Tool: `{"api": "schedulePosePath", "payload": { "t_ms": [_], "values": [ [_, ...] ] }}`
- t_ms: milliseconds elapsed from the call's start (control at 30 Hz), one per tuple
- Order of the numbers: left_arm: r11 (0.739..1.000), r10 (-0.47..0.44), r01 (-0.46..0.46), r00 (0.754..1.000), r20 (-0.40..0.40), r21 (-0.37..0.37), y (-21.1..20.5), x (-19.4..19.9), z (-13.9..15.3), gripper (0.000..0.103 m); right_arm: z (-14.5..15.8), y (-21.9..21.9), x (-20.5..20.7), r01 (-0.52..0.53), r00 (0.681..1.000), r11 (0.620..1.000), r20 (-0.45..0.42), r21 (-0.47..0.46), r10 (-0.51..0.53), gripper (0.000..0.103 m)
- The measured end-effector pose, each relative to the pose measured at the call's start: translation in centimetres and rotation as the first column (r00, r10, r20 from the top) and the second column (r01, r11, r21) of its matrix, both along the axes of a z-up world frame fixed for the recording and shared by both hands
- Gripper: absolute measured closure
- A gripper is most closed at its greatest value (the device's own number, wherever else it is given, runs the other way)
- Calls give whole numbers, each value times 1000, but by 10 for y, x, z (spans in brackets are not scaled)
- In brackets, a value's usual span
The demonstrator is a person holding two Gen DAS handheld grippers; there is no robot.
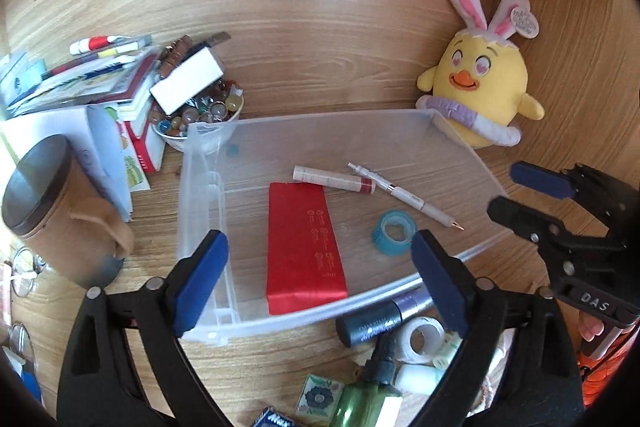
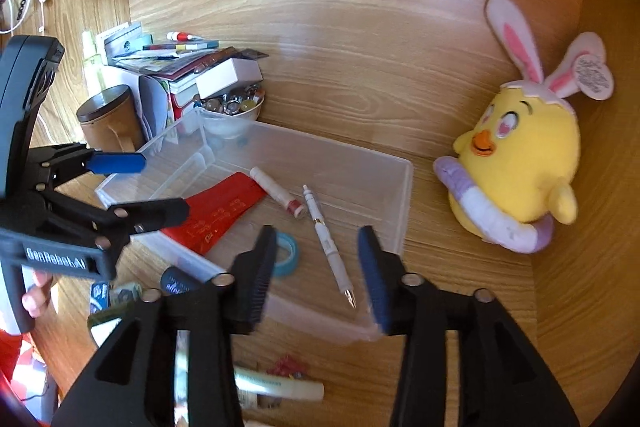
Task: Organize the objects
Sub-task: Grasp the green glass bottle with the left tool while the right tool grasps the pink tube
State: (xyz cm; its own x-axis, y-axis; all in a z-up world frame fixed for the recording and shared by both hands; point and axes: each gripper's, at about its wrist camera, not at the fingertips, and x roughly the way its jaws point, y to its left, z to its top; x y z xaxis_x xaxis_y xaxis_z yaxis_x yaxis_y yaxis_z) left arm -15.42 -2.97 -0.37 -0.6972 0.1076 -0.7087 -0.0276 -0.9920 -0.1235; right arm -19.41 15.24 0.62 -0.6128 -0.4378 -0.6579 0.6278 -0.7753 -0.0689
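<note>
1. Right now the clear plastic bin (image 1: 400, 131) sits on the wooden surface (image 1: 320, 47), a see-through, open-topped tray with a narrow divided section along one end.
2. Inside it lie a red rectangular case (image 1: 304, 247), a white tube with a red cap (image 1: 332, 179), a white pen (image 2: 328, 243) and a roll of blue tape (image 1: 394, 231), all flat on the bin floor.
3. Left tongs (image 1: 320, 275) hover over the bin's near rim, jaws spread wide, nothing between them.
4. Right tongs (image 2: 316, 275) hang above the pen, jaws parted and clear of it.
5. Just outside the near wall lie a dark tube (image 1: 372, 323) and a white tape roll (image 1: 420, 339).
6. Beyond the bin, a yellow chick plush (image 1: 480, 87) leans in the corner; a bowl of marbles (image 1: 200, 115) and a brown mug (image 1: 60, 211) stand to the other side.
</note>
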Motion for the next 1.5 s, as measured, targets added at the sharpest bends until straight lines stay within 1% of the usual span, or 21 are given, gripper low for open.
{"api": "schedulePosePath", "payload": {
  "t_ms": [133,200,300,367,467,567,600,667,767,867,933,1100,1167,1200,1267,1333,1367,1400,1433,1467,1500],
  "values": [
    [1000,20,-20,1000,-12,-10,-2,17,4,4,4,15,15,15,1000,1000,-10,-24,-16,33],
    [1000,24,-24,1000,-9,-12,-4,25,4,4,5,19,21,24,1000,999,-8,-33,-24,30],
    [1000,27,-28,1000,-4,-8,-6,35,2,4,1,25,32,43,999,999,-11,-23,-43,20],
    [999,32,-32,999,-3,-9,-6,43,0,4,-4,28,41,45,999,999,-13,-13,-45,20],
    [999,38,-38,999,1,-12,-6,54,-5,4,-14,35,49,45,999,999,17,-4,-45,19],
    [999,37,-37,999,16,4,-4,64,-13,4,-27,42,54,50,997,999,65,-4,-50,19],
    [998,56,-56,998,28,2,-2,67,-17,4,-33,44,56,50,995,999,87,-5,-49,19],
    [998,56,-56,998,36,-2,3,73,-23,4,-42,48,58,38,991,999,128,-8,-37,19],
    [999,44,-45,998,54,1,10,82,-34,4,-59,53,61,6,981,1000,196,-8,-4,19],
    [1000,29,-29,997,72,6,18,89,-43,4,-72,52,64,-27,971,1000,237,2,25,19],
    [1000,25,-24,997,69,-9,23,92,-49,4,-76,51,65,-38,969,999,245,4,36,19],
    [1000,31,-31,996,78,-1,29,96,-57,5,-79,47,66,-76,965,997,251,-1,74,19],
    [999,40,-40,996,74,4,28,97,-57,10,-79,48,67,-81,966,997,247,0,78,21],
    [999,39,-40,996,74,4,28,98,-58,15,-80,49,67,-83,965,997,248,1,80,22],
    [999,35,-35,997,73,10,28,98,-58,19,-80,53,69,-81,966,997,247,1,79,28],
    [999,33,-34,997,66,8,29,99,-58,23,-79,57,71,-85,965,996,249,0,82,40],
    [1000,31,-31,997,64,5,29,100,-58,24,-79,59,74,-84,965,996,250,1,81,43],
    [1000,29,-30,998,63,6,30,100,-58,26,-79,61,76,-84,965,996,249,2,81,49],
    [1000,28,-28,998,62,7,30,99,-58,27,-78,62,78,-83,966,997,248,4,80,53],
    [1000,27,-28,998,62,8,31,99,-59,28,-78,63,80,-82,966,997,245,9,77,55],
    [1000,27,-27,998,64,11,31,98,-60,31,-78,64,82,-81,967,997,242,13,75,59]
  ]
}}
